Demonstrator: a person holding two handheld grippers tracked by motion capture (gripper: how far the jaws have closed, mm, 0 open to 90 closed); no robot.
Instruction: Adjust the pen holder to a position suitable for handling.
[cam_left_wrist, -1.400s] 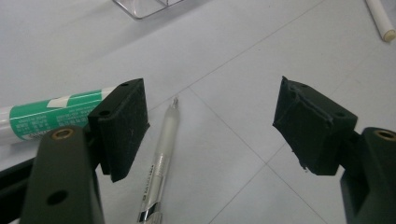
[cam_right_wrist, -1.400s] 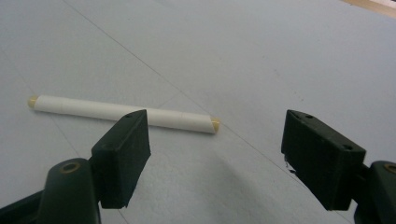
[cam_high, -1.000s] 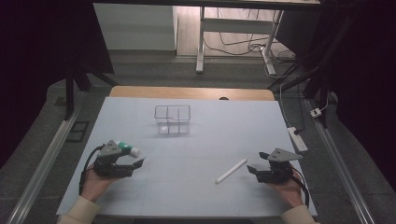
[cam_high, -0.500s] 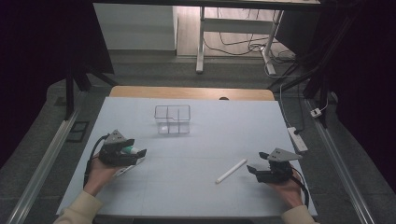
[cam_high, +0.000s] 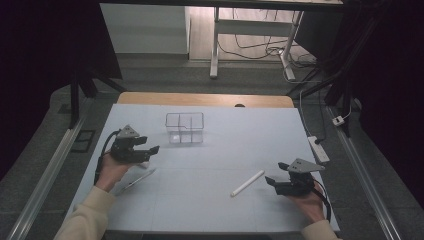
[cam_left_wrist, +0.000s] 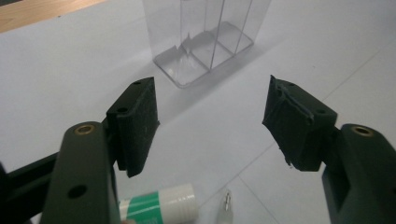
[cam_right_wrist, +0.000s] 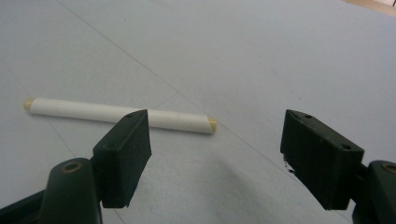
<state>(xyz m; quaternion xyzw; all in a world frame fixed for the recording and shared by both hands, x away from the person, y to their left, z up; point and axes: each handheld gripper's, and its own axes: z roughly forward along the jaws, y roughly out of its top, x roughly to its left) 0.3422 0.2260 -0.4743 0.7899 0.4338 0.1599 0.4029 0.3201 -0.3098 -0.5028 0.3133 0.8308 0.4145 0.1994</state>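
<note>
Moved: left tongs have travelled up the bench toward the clear divided box; right tongs unchanged.
Left tongs: wide apart, empty.
Right tongs: wide apart, empty, near the white stick.
Advice: probably lower onto the green-banded tube, centre it, then close.
Box: compartments look empty.

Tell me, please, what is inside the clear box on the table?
The clear box looks empty: through its walls I see two compartments, a divider and the bare floor. Its top lies above the edge of the left gripper view, so that part is unseen.
</note>
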